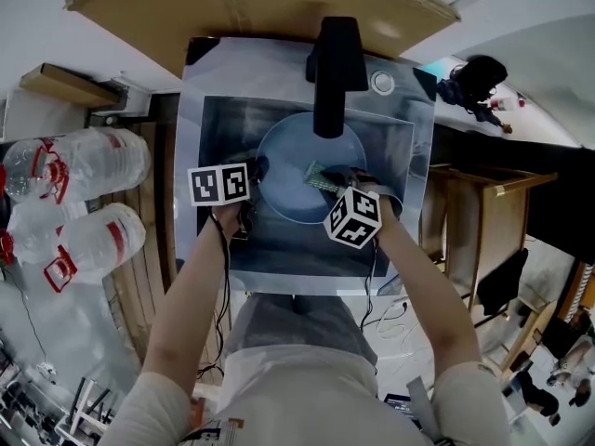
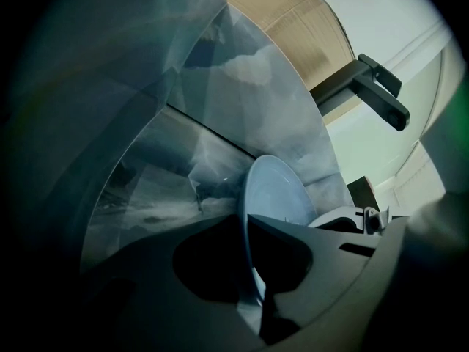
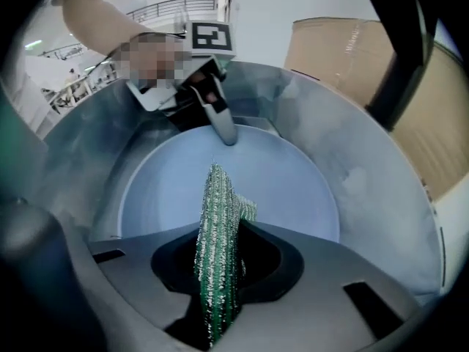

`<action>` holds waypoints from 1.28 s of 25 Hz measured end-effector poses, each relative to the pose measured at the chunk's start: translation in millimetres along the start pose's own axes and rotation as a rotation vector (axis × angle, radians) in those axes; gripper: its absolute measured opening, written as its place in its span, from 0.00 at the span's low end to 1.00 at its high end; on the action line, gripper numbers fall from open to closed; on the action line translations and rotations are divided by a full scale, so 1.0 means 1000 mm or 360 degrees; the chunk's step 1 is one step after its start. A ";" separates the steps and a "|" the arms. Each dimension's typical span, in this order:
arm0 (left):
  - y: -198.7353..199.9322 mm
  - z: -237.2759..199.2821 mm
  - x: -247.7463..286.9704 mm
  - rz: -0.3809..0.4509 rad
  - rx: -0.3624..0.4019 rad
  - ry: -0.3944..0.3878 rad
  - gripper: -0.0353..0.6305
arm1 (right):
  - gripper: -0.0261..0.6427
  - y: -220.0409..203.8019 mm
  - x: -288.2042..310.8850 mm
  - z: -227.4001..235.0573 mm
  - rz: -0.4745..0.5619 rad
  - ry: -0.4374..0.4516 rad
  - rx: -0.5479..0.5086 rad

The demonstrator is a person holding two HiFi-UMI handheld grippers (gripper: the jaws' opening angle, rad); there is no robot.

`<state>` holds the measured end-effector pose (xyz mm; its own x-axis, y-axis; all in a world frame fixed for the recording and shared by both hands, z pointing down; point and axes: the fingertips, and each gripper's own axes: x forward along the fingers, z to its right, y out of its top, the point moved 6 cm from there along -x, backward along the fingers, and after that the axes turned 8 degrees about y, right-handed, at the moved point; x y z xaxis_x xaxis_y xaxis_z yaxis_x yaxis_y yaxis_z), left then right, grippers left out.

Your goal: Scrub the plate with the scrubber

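Note:
A pale blue plate [image 1: 293, 189] lies in the steel sink [image 1: 216, 124]. My left gripper [image 1: 257, 169] is shut on the plate's left rim; in the left gripper view the plate [image 2: 277, 194] stands edge-on between the closed jaws of the left gripper [image 2: 245, 220]. My right gripper [image 1: 331, 183] is shut on a green scrubber [image 1: 319, 178] and holds it over the plate's right half. In the right gripper view the scrubber [image 3: 218, 240] stands upright between the jaws, above the plate [image 3: 286, 178]. The left gripper [image 3: 222, 125] shows on the far rim.
A black faucet [image 1: 335, 68] reaches over the plate's far edge, also seen as the faucet [image 2: 372, 94] in the left gripper view. A round fitting [image 1: 382, 83] sits on the sink's back right. Large water bottles [image 1: 88, 170] lie at the left. A brown board [image 1: 260, 3] stands behind the sink.

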<state>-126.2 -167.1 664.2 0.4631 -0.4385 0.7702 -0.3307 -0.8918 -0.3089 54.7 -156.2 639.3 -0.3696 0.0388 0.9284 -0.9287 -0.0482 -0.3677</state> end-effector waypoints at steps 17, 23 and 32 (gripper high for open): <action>-0.005 0.011 -0.004 0.0087 -0.0064 0.0036 0.19 | 0.21 0.057 0.015 0.034 0.0261 -0.0100 0.0276; -0.016 0.017 -0.020 0.0113 0.0017 0.0176 0.29 | 0.20 0.066 0.008 0.001 0.0340 0.0200 0.0369; -0.018 0.043 -0.074 0.0233 0.0022 0.0158 0.28 | 0.20 0.045 -0.062 -0.014 0.0707 -0.0090 0.0903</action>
<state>-119.4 -123.6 588.7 0.3270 -0.5514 0.7675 -0.3772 -0.8208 -0.4289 35.7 -146.8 564.1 -0.6920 -0.1558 0.7049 -0.5266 -0.5590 -0.6405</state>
